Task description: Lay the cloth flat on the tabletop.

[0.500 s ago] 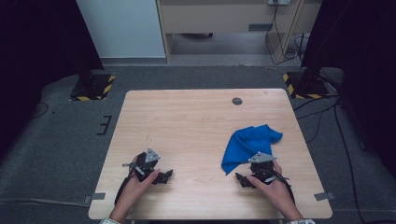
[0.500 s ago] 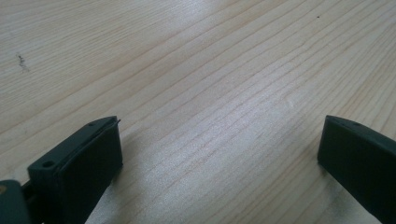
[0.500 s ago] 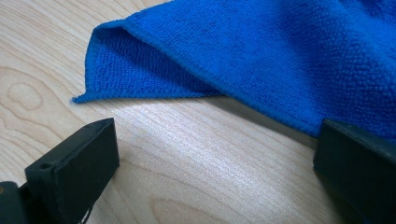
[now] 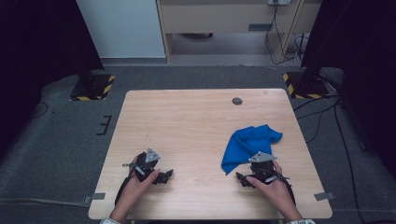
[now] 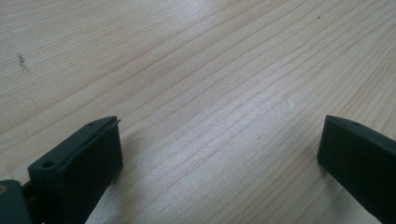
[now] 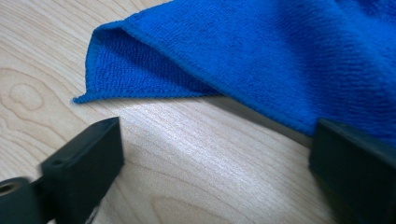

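A crumpled blue cloth (image 4: 249, 143) lies on the right half of the wooden table (image 4: 196, 126). My right gripper (image 4: 242, 177) rests on the table just in front of the cloth's near corner, held by a hand. In the right gripper view its jaws stand wide apart with bare wood between them, and the cloth (image 6: 261, 51) lies just ahead, its edge reaching the right jaw. My left gripper (image 4: 166, 175) sits at the front left of the table, held by the other hand. Its jaws are open over bare wood (image 5: 210, 116) in the left gripper view.
A small dark round disc (image 4: 237, 101) is set in the table near its far edge. Black stands with yellow-black striped bases (image 4: 91, 88) flank the table on the grey floor. Cables (image 4: 327, 116) trail on the floor at the right.
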The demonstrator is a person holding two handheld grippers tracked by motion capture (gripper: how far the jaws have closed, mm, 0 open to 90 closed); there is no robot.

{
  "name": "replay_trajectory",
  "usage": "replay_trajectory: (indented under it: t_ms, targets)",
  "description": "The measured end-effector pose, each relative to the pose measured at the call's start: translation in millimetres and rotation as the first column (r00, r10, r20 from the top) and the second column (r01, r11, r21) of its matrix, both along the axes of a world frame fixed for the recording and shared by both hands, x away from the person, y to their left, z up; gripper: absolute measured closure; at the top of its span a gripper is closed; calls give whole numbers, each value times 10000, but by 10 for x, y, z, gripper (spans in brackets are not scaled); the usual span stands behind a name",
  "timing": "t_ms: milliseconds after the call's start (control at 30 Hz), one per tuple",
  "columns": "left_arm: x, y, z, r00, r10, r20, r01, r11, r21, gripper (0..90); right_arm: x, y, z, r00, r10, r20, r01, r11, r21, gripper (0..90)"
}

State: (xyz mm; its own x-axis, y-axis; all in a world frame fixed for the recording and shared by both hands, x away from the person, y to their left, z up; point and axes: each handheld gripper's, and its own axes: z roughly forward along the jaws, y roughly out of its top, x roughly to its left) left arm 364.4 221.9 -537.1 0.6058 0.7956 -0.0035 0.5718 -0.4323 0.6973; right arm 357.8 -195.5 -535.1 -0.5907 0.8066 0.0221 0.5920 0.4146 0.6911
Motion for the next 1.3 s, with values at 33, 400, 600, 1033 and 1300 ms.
replay_trajectory:
  t_ms: [33,400,600,1033,1300]
  targets:
    - [0,0,0,10000,-2,-1,2,10000,1,0,11,-6,19,9999,87,-70,-86,9999,64,113]
    - [8,-4,1,10000,-13,-13,13,10000,21,0,4,-230,332,9918,-378,1221,287,9968,751,371]
    - [9,-4,2,10000,-28,-13,28,10000,24,0,155,-426,378,9754,-1170,1869,971,9889,1121,382]
    - [10,-4,1,10000,-29,-12,29,10000,23,0,572,-519,122,9812,-1769,777,1664,9780,1256,333]
    - [9,-4,2,10000,-26,-12,26,10000,25,0,621,-353,-8,9849,-1677,427,1662,9854,365,158]
